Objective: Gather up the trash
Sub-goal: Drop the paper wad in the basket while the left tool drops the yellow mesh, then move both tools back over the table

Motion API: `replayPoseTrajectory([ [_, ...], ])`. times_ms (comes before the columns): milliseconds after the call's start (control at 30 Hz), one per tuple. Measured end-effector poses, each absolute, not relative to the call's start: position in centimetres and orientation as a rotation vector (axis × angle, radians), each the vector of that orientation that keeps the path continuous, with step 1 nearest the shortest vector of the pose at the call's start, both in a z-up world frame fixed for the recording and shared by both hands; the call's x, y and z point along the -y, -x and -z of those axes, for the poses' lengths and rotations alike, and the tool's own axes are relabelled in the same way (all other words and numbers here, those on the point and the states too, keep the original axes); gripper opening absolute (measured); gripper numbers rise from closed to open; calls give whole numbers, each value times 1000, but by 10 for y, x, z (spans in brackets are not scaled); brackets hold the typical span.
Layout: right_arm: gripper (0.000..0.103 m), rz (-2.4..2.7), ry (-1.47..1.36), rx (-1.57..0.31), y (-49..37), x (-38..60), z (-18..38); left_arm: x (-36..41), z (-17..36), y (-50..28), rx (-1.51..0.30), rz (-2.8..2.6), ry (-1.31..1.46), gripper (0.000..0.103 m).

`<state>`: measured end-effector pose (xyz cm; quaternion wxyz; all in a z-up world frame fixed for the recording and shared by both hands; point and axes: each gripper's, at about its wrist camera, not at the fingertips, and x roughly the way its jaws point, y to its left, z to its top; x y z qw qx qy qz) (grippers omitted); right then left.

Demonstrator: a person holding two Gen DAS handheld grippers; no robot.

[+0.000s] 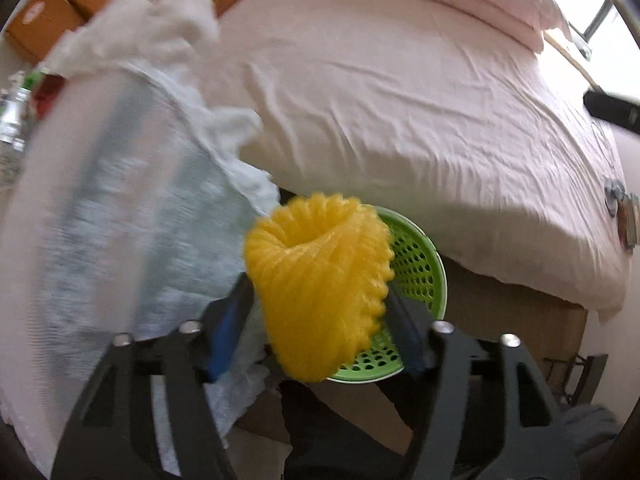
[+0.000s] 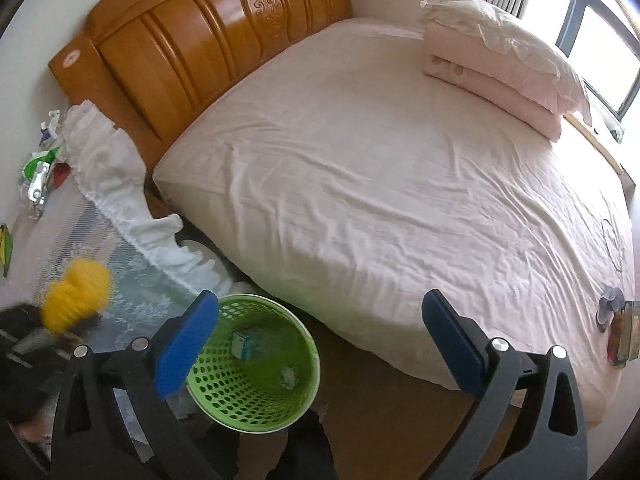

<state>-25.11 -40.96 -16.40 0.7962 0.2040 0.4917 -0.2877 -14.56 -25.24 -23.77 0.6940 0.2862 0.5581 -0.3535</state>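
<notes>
My left gripper point(image 1: 320, 304) is shut on a yellow foam fruit net point(image 1: 320, 280) and holds it in the air above and just left of the green perforated trash basket point(image 1: 420, 268). In the right wrist view the net point(image 2: 76, 296) shows blurred at the left, over the lace-covered bedside table. The basket point(image 2: 256, 384) stands on the floor by the bed and holds a small blue-white carton point(image 2: 245, 345) and a white scrap point(image 2: 289, 376). My right gripper point(image 2: 320, 320) is open and empty above the basket's right side.
A bed with a pink sheet point(image 2: 400, 160), wooden headboard point(image 2: 200, 40) and folded pillows point(image 2: 500, 64) fills the right. The bedside table with a frilled lace cloth point(image 2: 120, 184) carries wrappers and a bottle point(image 2: 38, 176). Small items point(image 2: 620, 332) lie at the bed's far edge.
</notes>
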Motion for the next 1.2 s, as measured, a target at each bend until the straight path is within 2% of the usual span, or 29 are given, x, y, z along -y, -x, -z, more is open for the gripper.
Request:
replayPoseTrajectory([
  [133, 101, 615, -419, -1086, 252, 420, 173, 263, 243, 151, -1264, 812, -613, 78],
  [300, 101, 596, -426, -1100, 249, 425, 180, 268, 213, 146, -1194, 808, -594, 81],
  [467, 101, 564, -445, -1058, 237, 423, 167, 250, 143, 126, -1072, 763, -522, 89],
  [533, 101, 543, -445, -1018, 228, 417, 154, 237, 101, 116, -997, 734, -485, 95],
  [700, 101, 481, -401, -912, 200, 394, 110, 199, 19, 94, -860, 669, -412, 96],
  [800, 101, 441, -376, -842, 181, 375, 81, 178, -13, 81, -828, 621, -376, 96],
  [1000, 101, 368, -343, -730, 153, 338, 38, 133, -41, 63, -806, 567, -308, 96],
  [1200, 101, 324, -300, -704, 131, 307, 23, 109, -42, 50, -814, 547, -273, 96],
])
